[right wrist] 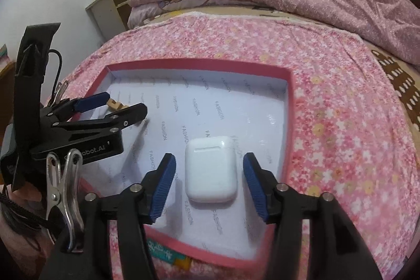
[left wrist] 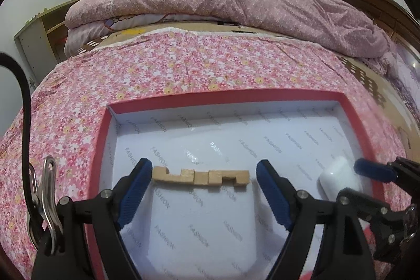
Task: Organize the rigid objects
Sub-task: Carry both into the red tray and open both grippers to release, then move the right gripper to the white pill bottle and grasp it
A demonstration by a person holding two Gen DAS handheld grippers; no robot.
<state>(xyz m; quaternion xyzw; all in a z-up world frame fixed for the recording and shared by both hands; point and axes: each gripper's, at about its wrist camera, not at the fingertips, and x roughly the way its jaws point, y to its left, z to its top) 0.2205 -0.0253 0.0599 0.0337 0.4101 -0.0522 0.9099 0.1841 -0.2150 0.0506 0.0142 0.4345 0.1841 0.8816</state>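
At lower centre of the left wrist view, our left gripper (left wrist: pixel 204 169) stands released around the notched wooden piece (left wrist: pixel 200 177) lying in the red-rimmed box (left wrist: pixel 249 95). Rightward, our right gripper (right wrist: pixel 209 171) brackets the white earbud case (right wrist: pixel 209 172) without touching it. Placing looks finished; next we lift both clear.

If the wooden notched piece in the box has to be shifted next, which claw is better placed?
Left. The left claw is open with the wooden piece lying directly between its pads inside the red box. The right claw is open around the white earbud case instead.
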